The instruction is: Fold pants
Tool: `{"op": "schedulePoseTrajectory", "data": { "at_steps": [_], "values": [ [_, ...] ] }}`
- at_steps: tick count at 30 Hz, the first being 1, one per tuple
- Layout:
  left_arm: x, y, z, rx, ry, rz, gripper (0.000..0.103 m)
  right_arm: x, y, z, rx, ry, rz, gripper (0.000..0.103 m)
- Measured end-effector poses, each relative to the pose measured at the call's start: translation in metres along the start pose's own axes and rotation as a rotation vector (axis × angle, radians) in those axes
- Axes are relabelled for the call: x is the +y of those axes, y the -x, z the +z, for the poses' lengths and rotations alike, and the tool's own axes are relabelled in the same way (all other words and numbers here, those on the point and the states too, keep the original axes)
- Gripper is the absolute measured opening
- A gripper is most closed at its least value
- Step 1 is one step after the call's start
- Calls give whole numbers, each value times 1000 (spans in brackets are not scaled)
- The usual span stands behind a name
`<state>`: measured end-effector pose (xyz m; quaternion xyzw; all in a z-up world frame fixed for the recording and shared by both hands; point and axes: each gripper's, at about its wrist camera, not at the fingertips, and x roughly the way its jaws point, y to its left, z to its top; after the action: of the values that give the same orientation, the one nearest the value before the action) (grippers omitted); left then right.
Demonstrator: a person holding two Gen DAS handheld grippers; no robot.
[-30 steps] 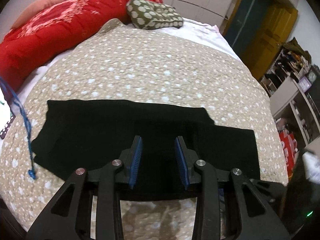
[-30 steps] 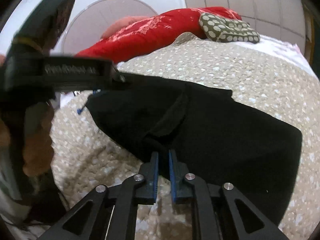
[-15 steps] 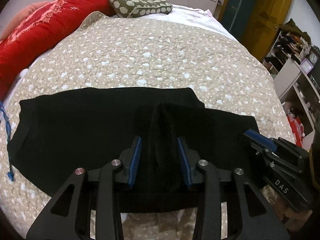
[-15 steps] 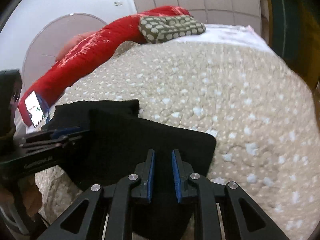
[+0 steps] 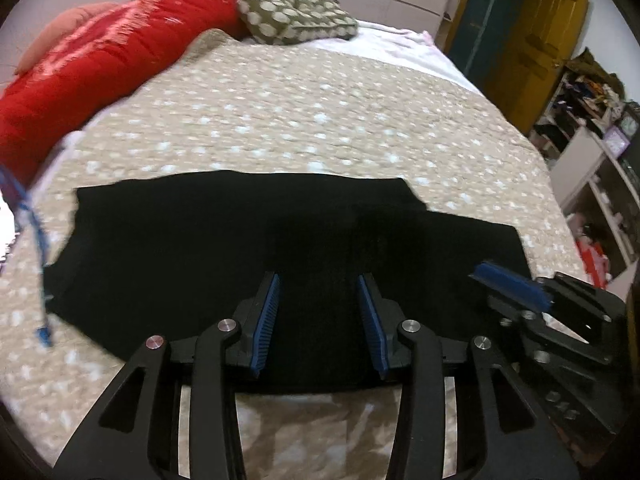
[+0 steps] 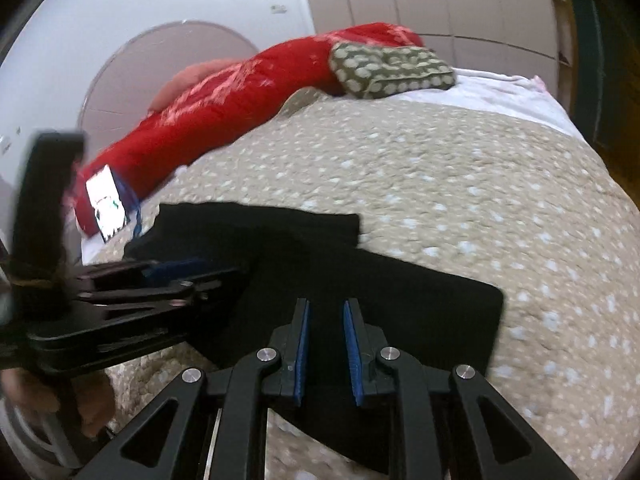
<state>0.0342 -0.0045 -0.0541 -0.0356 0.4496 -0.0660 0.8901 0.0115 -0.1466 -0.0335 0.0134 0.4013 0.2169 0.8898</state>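
Observation:
Black pants (image 5: 240,248) lie folded into a long flat band across the speckled beige bedspread (image 5: 320,112). My left gripper (image 5: 318,280) hovers over the band's near middle; its jaws are opening and no cloth is pinched between the blue pads. The right gripper (image 5: 504,280) shows at the band's right end in the left wrist view. In the right wrist view the pants (image 6: 400,292) spread under my right gripper (image 6: 327,304), whose pads stand a narrow gap apart without pressing cloth. The left gripper (image 6: 176,276) reaches in from the left there.
A red quilt (image 5: 100,68) and a dotted pillow (image 5: 296,20) lie along the far side of the bed. A blue cord (image 5: 38,248) and a lit phone (image 6: 106,204) sit left of the pants. Cluttered shelves (image 5: 592,168) and a yellow door (image 5: 532,40) stand to the right.
The right gripper let go of the pinched fold and shifted to the pants' right end. The left jaws widened, and the raised ridge of cloth between them has flattened.

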Motion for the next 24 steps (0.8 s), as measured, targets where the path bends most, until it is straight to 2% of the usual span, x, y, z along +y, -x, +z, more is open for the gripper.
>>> {"op": "schedulePoseTrajectory", "data": {
  "at_steps": [6, 12, 15, 21, 24],
  "values": [
    [26, 17, -7, -20, 45, 34, 39, 25, -37, 8, 27, 24, 55, 16],
    [50, 22, -14, -6, 112, 42, 39, 41, -45, 20, 28, 40, 135, 16],
    [55, 21, -16, -8, 122, 58, 39, 41, -31, 19, 6, 39, 137, 17],
    [58, 24, -19, -17, 130, 75, 39, 33, -5, 11, -42, 40, 84, 19],
    [58, 26, -20, -21, 130, 76, 39, 29, -14, 8, -14, 33, 49, 20]
  ]
}}
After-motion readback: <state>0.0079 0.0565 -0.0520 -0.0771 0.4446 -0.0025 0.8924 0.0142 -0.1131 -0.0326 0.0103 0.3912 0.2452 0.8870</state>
